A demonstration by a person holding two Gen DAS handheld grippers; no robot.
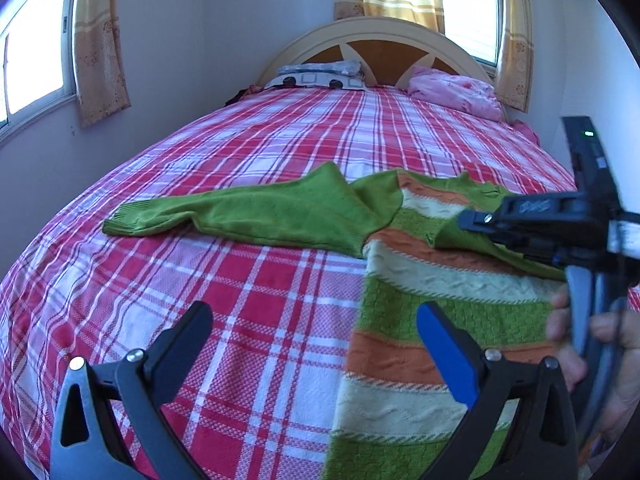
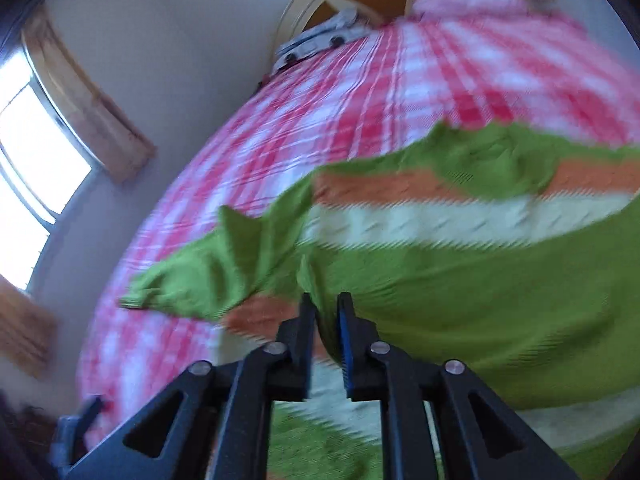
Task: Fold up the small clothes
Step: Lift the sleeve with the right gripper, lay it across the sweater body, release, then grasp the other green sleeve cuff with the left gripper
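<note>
A small knit sweater [image 1: 420, 304], green with orange and cream stripes, lies on the red plaid bedspread [image 1: 240, 280]. One green sleeve [image 1: 240, 216] stretches out to the left. My left gripper [image 1: 316, 328] is open and empty above the sweater's left edge. My right gripper [image 1: 472, 220] comes in from the right, shut on the other green sleeve [image 1: 460, 236] and holding it over the sweater's body. In the blurred right wrist view, my right gripper [image 2: 326, 312] pinches green fabric [image 2: 460, 300] between its fingers.
The bed fills both views. Grey pillows [image 1: 320, 74] and a pink bundle of cloth [image 1: 456, 90] lie by the headboard [image 1: 376, 36]. Walls, windows and curtains [image 1: 100, 40] stand close on the left and behind.
</note>
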